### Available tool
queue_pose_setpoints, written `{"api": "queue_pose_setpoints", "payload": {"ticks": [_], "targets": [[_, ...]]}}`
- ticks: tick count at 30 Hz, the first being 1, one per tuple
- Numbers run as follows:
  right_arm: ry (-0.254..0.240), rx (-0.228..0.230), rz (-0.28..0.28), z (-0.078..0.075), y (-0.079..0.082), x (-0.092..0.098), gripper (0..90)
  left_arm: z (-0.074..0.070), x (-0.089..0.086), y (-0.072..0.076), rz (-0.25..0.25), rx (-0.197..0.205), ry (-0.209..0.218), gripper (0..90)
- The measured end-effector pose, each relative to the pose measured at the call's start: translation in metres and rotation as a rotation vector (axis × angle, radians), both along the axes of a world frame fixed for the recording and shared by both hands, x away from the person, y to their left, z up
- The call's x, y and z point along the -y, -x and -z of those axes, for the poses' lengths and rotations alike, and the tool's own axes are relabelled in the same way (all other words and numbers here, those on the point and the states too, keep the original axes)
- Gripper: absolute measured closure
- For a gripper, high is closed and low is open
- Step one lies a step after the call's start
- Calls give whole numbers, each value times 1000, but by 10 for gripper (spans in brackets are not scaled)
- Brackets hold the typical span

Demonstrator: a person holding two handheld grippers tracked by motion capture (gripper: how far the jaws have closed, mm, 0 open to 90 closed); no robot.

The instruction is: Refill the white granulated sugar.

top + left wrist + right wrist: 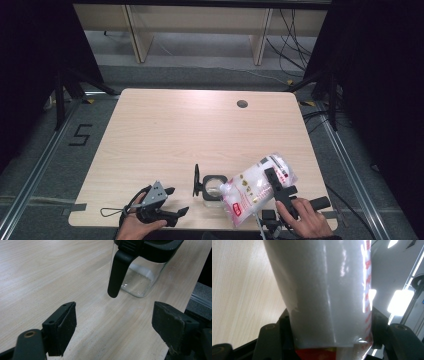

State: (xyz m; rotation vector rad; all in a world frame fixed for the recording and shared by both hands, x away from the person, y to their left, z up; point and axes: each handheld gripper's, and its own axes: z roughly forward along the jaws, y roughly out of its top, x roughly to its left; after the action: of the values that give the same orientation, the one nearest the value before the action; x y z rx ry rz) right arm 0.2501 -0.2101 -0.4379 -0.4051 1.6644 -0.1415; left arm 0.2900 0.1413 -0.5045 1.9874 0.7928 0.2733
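Evidently the pouring step was in hand: the right gripper (278, 188) had its fingers clamped on a white refill bag (255, 189), tilted toward the open glass jar (214, 187) near the bench's (165, 130) front edge. The left gripper (169, 201) sat wide open, holding nothing. Next, the bag's corner probably needed lining up over the jar mouth.

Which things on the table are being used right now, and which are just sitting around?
In use:
- clear plastic bag of white powder with red print, tipped toward the jar
- square clear glass jar with open black flip lid
- right gripper, clamped on the bag
- left gripper, open beside the jar

Just sitting around:
- round cable hole in the light wooden table
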Motion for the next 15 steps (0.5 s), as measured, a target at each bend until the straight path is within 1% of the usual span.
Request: {"api": "queue_pose_setpoints", "payload": {"ticks": [1,2,3,4,5,6,7,8,9,10,11,12,13,14,15], "targets": [[15,19,-19,-2,0,-1,415,0,0,0,-2,0,1,194],[15,19,-19,-2,0,-1,415,0,0,0,-2,0,1,194],[-7,17,-11,-1,0,-1,415,0,0,0,1,-2,3,194],[-7,17,-11,-1,0,-1,415,0,0,0,1,-2,3,194],[16,23,-11,-3,1,-1,415,0,0,0,0,-4,4,194],[19,29,-18,-3,0,-1,415,0,0,0,2,-4,4,194],[13,21,-16,-4,0,0,415,0,0,0,0,-4,4,194],[20,30,-25,-5,1,-1,415,0,0,0,-3,-2,9,194],[-21,16,-9,-3,1,1,416,0,0,0,-3,-2,9,194],[-21,16,-9,-3,1,1,416,-1,-2,-1,7,11,-23,194],[-8,33,-41,-3,0,1,416,-1,0,0,5,8,10,194],[8,45,-92,-4,-4,2,415,-1,0,1,-4,-1,6,194],[6,24,-24,-5,0,1,416,-1,0,1,-6,2,7,194],[6,24,-24,-5,0,1,416,-1,0,0,-2,2,7,194],[11,27,-10,-5,1,0,416,-1,0,-1,14,16,3,193]]}}
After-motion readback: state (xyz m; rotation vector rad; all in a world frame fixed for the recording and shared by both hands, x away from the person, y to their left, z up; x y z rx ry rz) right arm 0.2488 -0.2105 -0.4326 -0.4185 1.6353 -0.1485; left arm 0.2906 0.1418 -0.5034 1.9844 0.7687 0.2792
